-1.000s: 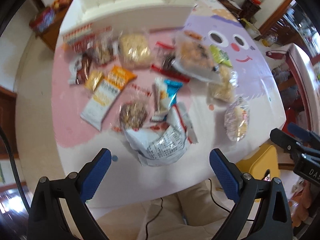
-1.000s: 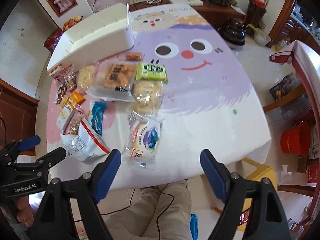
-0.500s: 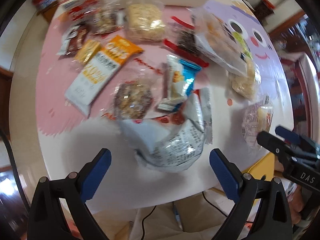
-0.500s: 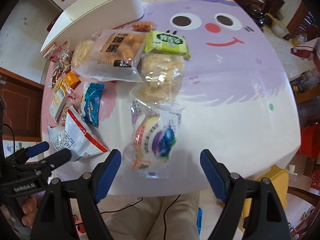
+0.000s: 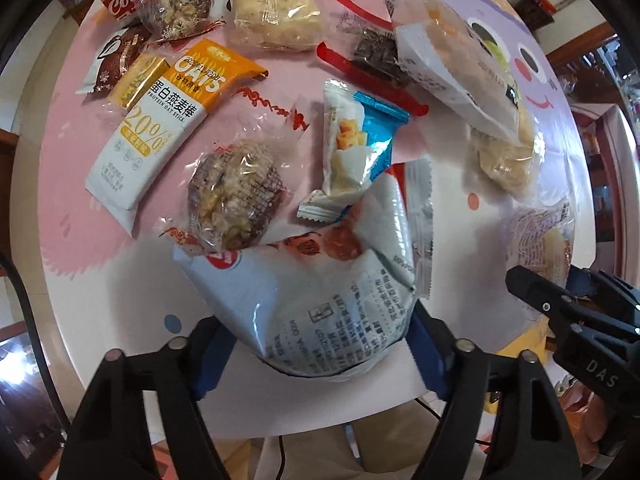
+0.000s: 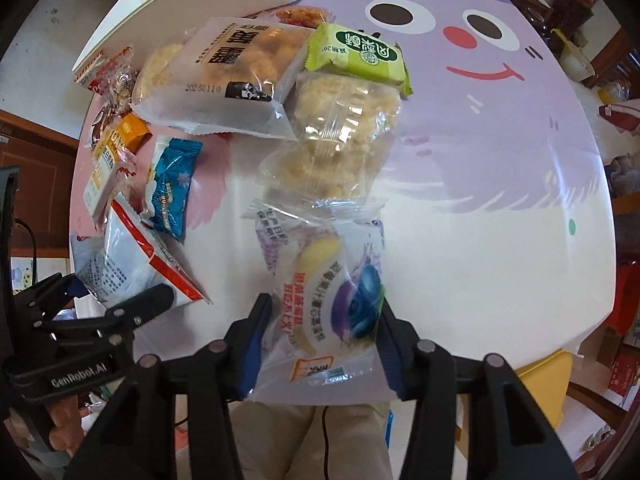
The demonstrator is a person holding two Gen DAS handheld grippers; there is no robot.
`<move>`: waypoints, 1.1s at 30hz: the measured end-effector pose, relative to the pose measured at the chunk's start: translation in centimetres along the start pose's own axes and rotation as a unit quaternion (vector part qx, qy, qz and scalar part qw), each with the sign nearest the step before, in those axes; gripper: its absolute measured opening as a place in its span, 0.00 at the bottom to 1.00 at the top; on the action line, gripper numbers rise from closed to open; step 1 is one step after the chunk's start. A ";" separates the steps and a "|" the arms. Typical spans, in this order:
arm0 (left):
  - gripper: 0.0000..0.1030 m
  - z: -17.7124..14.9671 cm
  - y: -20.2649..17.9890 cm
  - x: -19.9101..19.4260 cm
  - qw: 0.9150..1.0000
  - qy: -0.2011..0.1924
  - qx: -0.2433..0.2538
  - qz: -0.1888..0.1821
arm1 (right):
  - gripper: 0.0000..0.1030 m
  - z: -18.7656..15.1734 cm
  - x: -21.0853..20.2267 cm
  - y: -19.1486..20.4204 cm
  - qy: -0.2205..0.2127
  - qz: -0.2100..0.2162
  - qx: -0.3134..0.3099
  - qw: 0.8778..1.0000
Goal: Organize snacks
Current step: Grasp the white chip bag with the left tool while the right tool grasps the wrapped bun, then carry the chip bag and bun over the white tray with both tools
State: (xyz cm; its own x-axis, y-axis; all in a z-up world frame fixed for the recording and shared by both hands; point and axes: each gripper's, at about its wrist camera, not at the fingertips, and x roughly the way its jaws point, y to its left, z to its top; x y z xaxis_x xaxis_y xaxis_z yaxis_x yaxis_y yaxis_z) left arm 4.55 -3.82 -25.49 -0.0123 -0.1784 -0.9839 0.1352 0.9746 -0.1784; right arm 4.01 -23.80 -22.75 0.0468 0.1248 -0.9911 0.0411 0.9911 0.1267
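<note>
Both claws point straight down over the near edge of the table (image 6: 480,280), which wears a pink, white and purple cartoon-face cover.

The left claw (image 5: 320,356) straddles a puffy white-and-grey foil snack bag with red trim (image 5: 316,300). Its blue pads sit at the bag's two sides and its jaws are closing. The bag's lower end bulges between the pads and they look to be touching it; a firm clench cannot be told. The bag lies near the near edge, left of the middle.

The right claw (image 6: 320,340) straddles a clear plastic cake packet with a purple blueberry print (image 6: 328,300). Its jaws are closing too, with the blue pads against the crinkled wrapper on both sides. That packet lies at the near edge, around the middle. In the right wrist view the left claw's black frame shows low on the left, with fingers (image 6: 60,416) of the person's hand under it.

Other snacks are spread from the middle toward the far left corner:
- a blue-and-white cracker packet (image 5: 360,148) just behind the foil bag
- a clear-wrapped nut cluster (image 5: 236,196)
- an orange-and-white oat bar (image 5: 160,120)
- a clear-wrapped pale crumbly cake (image 6: 340,128)
- a green pastry packet (image 6: 360,56)
- a white bag of fried puffs (image 6: 232,76)

A white plastic bin (image 6: 180,12) stands along the far edge.
</note>
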 end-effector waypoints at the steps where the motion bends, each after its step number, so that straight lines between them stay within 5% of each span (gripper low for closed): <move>1: 0.64 0.1 0.1 -0.1 1.000 -0.005 -0.001 -0.006 | 0.44 0.0 0.0 0.0 -0.001 -0.003 -0.003 1.000; 7: 0.56 -0.2 0.7 -0.7 0.999 -0.032 0.005 0.014 | 0.38 -0.5 -0.4 0.5 -0.015 -0.024 -0.021 0.999; 19: 0.56 -0.1 2.1 -8.0 0.995 -0.100 -0.007 0.001 | 0.36 0.0 -5.3 2.5 -0.071 -0.038 -0.045 0.996; 33: 0.56 -0.3 4.3 -23.5 0.964 -0.266 0.021 0.009 | 0.35 2.5 -15.8 8.9 -0.179 -0.046 -0.099 0.978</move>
State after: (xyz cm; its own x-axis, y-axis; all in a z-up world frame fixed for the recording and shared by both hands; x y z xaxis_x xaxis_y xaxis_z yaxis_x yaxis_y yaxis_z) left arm 5.14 4.63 -3.17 0.4984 -0.2161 -0.8395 0.1714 0.9739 -0.1490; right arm 6.10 -17.02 -5.87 0.4005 0.0463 -0.9151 -0.1318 0.9913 -0.0075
